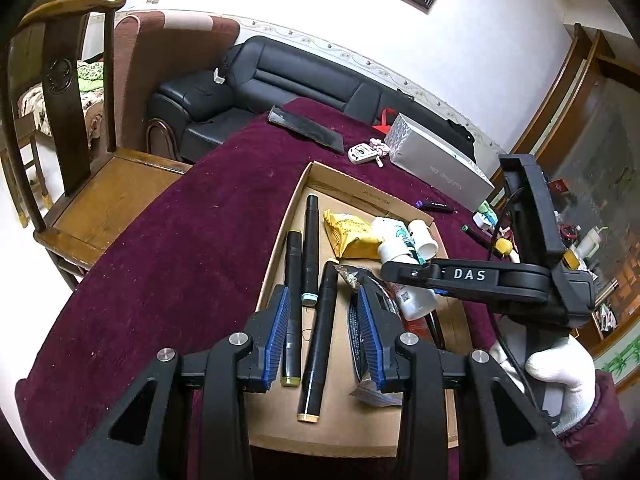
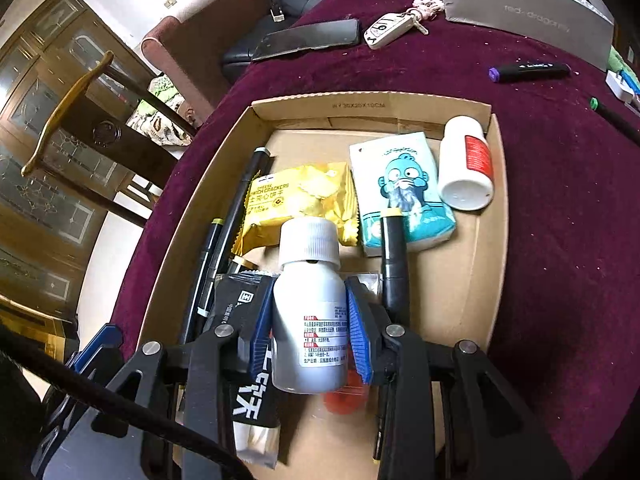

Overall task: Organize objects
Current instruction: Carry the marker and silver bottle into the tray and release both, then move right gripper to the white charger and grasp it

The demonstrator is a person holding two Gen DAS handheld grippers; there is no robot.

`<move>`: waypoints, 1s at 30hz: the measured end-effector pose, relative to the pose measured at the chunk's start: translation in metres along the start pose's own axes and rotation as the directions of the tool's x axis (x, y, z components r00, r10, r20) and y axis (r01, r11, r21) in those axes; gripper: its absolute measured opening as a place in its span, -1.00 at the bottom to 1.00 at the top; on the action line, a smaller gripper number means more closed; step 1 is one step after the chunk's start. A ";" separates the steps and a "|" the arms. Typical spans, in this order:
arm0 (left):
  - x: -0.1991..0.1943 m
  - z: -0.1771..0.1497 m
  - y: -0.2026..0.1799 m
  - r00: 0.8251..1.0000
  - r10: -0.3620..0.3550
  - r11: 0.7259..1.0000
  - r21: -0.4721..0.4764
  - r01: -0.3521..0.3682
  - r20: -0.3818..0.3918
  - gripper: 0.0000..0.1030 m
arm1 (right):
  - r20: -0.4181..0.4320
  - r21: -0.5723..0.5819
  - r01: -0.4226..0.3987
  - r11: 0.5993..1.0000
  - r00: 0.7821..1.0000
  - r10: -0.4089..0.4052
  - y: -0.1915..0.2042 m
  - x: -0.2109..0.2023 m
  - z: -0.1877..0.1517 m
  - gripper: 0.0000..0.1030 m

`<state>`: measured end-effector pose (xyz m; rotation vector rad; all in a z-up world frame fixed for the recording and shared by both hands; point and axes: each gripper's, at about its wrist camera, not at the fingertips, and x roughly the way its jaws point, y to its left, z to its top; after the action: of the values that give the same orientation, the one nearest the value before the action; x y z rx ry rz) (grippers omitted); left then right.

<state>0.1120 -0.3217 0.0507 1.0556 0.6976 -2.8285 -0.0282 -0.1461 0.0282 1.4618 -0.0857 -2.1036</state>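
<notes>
An open cardboard box (image 1: 289, 216) sits on the maroon cloth. My left gripper (image 1: 323, 294) hangs open over its near left part, nothing between its pads. Three black markers (image 1: 320, 340) lie on the box floor below it. My right gripper (image 2: 310, 284) is shut on a white screw-cap bottle (image 2: 310, 320), held above the box's near middle. In the box lie a yellow cracker packet (image 2: 296, 196), a tissue pack with a blue cartoon (image 2: 404, 184), a red-labelled white bottle (image 2: 466, 164), a black snack packet (image 2: 248, 320) and a yellow-capped marker (image 2: 394, 264).
Outside the box, on the cloth, are a purple-capped marker (image 2: 528, 70), a green-capped marker (image 2: 612, 114), a car key (image 2: 386, 30), a dark phone (image 2: 308, 38) and a long grey carton (image 2: 520, 8). A wooden chair (image 1: 80, 160) stands at the table's left; a black sofa (image 1: 280, 76) is behind.
</notes>
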 end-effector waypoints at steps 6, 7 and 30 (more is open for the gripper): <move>-0.001 -0.002 0.001 1.000 -0.009 1.000 -0.018 0.009 -0.005 -0.30 | 0.018 0.016 -0.002 1.000 1.000 0.002 0.001 -0.002 0.000 -0.25; -0.002 -0.002 0.001 1.000 -0.010 1.000 -0.021 0.010 -0.004 -0.25 | 0.020 0.025 -0.011 1.000 1.000 0.010 -0.001 -0.004 0.000 -0.23; -0.029 -0.007 -0.060 0.993 -0.118 0.993 0.017 0.119 -0.006 0.02 | 0.308 0.320 0.120 0.940 0.925 -0.223 -0.198 -0.200 -0.063 -0.05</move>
<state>0.1270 -0.2682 0.0878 1.0589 0.7627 -2.9372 -0.0069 0.1326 0.0996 1.2859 -0.4366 -2.5636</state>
